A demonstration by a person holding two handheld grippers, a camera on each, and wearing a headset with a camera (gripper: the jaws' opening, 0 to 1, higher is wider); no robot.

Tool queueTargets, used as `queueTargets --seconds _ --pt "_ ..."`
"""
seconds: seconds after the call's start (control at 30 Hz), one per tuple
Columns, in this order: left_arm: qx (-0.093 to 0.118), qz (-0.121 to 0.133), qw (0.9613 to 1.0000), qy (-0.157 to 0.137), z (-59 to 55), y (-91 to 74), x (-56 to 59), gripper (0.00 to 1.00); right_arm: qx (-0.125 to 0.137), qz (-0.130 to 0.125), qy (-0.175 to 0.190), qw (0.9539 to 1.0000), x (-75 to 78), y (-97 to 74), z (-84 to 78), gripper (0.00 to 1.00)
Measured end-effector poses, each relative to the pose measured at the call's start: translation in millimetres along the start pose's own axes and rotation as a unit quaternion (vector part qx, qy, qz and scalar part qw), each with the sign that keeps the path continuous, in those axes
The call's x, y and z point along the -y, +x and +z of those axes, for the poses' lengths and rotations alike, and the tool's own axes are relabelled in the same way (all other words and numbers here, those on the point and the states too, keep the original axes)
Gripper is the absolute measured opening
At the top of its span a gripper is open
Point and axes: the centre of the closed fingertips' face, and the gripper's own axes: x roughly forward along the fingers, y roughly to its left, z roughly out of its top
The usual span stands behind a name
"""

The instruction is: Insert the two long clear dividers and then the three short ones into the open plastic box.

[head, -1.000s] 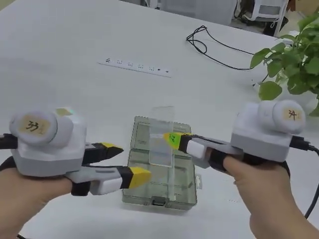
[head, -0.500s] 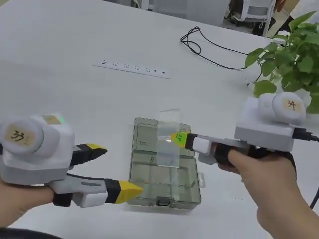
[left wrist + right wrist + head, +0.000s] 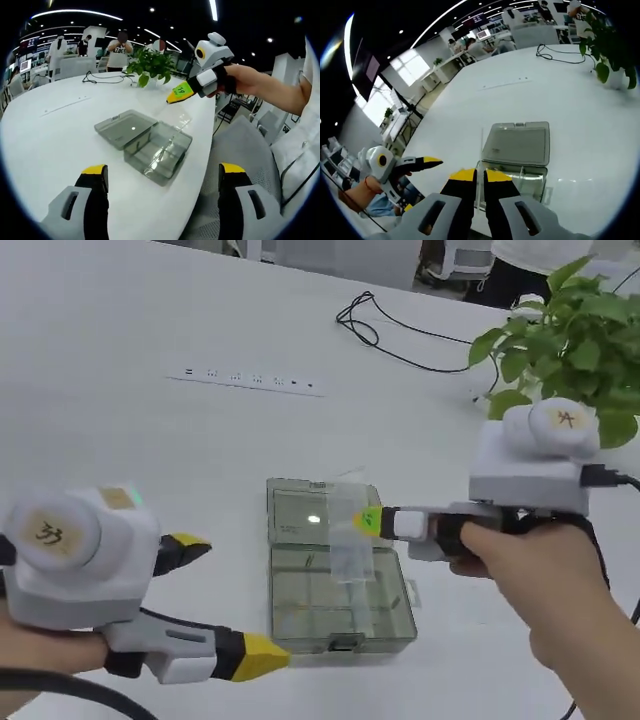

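The open clear-green plastic box lies on the white table, its lid flat behind the tray. My right gripper is shut on a clear divider, which hangs upright over the tray's middle. In the right gripper view the divider shows edge-on above the shut right gripper, with the box below. My left gripper is open with nothing in it, near and to the left of the box. In the left gripper view the box lies ahead of the left gripper.
A white power strip lies further back on the table, and a black cable loops behind it. A potted plant stands at the back right. The table's near edge runs just under the box.
My left gripper has drawn back from the box's front left corner toward me. The right gripper has carried the divider slightly right and lower over the tray.
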Motion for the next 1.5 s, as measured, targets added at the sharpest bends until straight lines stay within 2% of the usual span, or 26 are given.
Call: queueTargets --seconds 0.2,0.33,0.53,0.9,1.17,1.5 --pt "-0.006 -0.014 0.9998 0.009 -5.8 1.8 -1.2 0.95 -0.036 -0.017 0.041 0.9984 7.4 8.6 -13.7 0.07" --pt "-0.007 -0.02 0.9997 0.013 -8.6 2.4 -0.7 0.95 -0.069 -0.028 0.05 0.996 6.7 16.4 -26.6 0.07" --pt "-0.001 -0.025 0.9997 0.008 -8.9 3.0 -1.8 0.94 -0.094 -0.034 0.068 0.9927 6.1 23.9 -36.8 0.07" --pt "0.008 -0.031 0.9995 -0.001 -7.8 7.4 0.1 0.93 -0.124 -0.045 0.091 0.9871 25.3 41.3 -53.4 0.07" --pt "0.009 -0.032 0.9994 -0.009 -10.0 8.4 -1.3 0.93 -0.14 -0.056 0.091 0.9843 30.9 44.5 -60.9 0.07" --pt "0.01 -0.032 0.9993 -0.018 -11.0 9.1 -2.7 0.92 -0.151 -0.059 0.084 0.9832 32.0 50.2 -63.5 0.07"
